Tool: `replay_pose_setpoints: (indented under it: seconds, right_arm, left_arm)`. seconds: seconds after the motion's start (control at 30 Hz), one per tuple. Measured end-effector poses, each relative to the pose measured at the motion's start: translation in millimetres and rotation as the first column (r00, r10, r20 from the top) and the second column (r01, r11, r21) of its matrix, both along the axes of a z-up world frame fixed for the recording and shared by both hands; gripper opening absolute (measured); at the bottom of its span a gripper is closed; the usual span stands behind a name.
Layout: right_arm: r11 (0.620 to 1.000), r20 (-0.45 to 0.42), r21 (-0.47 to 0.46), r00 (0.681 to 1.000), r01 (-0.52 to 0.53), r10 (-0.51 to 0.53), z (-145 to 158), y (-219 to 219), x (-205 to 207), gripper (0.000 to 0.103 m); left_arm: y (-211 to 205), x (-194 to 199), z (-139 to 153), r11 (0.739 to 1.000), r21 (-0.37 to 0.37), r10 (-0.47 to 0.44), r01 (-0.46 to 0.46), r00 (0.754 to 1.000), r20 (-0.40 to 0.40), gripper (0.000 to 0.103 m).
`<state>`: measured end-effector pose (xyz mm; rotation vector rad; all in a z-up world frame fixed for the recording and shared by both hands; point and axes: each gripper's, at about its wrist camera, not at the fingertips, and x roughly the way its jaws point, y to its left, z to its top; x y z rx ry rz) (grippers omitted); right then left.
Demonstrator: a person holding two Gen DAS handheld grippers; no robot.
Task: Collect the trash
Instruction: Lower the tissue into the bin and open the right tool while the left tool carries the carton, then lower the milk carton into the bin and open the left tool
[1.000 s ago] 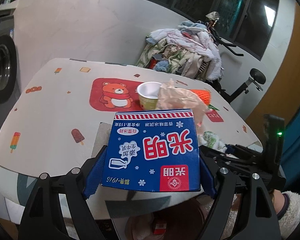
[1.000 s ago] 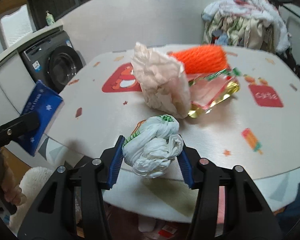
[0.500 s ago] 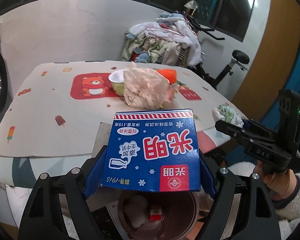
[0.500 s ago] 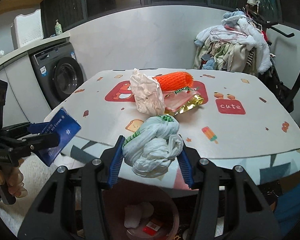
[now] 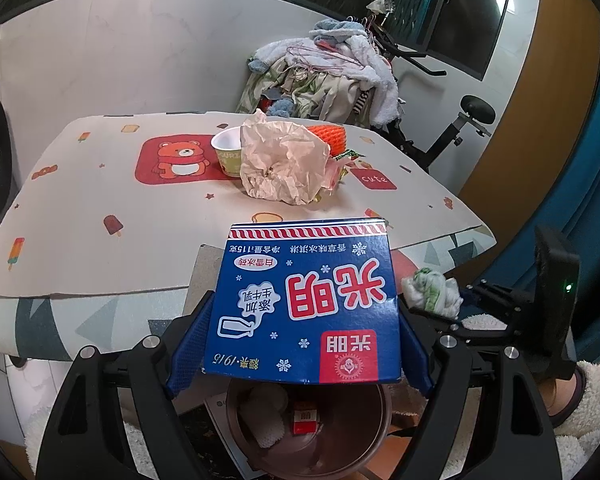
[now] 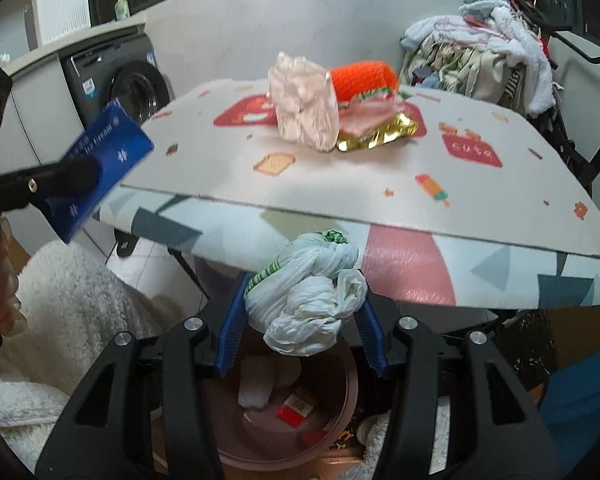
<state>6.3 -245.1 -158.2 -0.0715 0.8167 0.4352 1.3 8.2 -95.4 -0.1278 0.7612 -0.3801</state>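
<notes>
Behind the cartoon-print table (image 5: 80, 216) sit a washing machine and heaped laundry. I have my left gripper (image 5: 300, 344) clamped wide on a blue ice-cream carton (image 5: 304, 304) and my right gripper (image 6: 302, 320) closed on a balled white plastic bag (image 6: 304, 300), both over the round brown bin (image 6: 340, 412), which already holds white scraps and a red packet. Crumpled pink paper (image 5: 280, 168), a paper cup (image 5: 228, 152), orange foam netting (image 6: 364, 78) and a gold wrapper (image 6: 380, 132) remain uncollected.

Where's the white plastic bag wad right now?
The white plastic bag wad is clamped in the right tongs, off the table edge, just above the brown bin.
</notes>
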Motion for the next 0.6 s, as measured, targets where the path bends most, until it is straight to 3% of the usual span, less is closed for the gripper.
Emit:
replay_pose_setpoints:
  seconds: [0.13,0.27,0.6]
  right_arm:
    - [1.000,-0.018,-0.014,1.000,-0.012,0.012,-5,4,2,0.053]
    - [1.000,-0.020,-0.026,1.000,0.004,-0.005,-8,3,3,0.070]
    - [0.992,0.069,0.031,0.990,0.119,-0.121,2,-20,3,0.089]
  left_arm:
    - [1,1,-3,1.000,-0.002,0.000,0.000,1.000,-0.004,0.079]
    - [1,1,-4,1.000,0.006,-0.001,0.001,1.000,0.000,0.079]
    - [-1,-6,-9,0.999,0.032,-0.016,0.016,1.000,0.009,0.079]
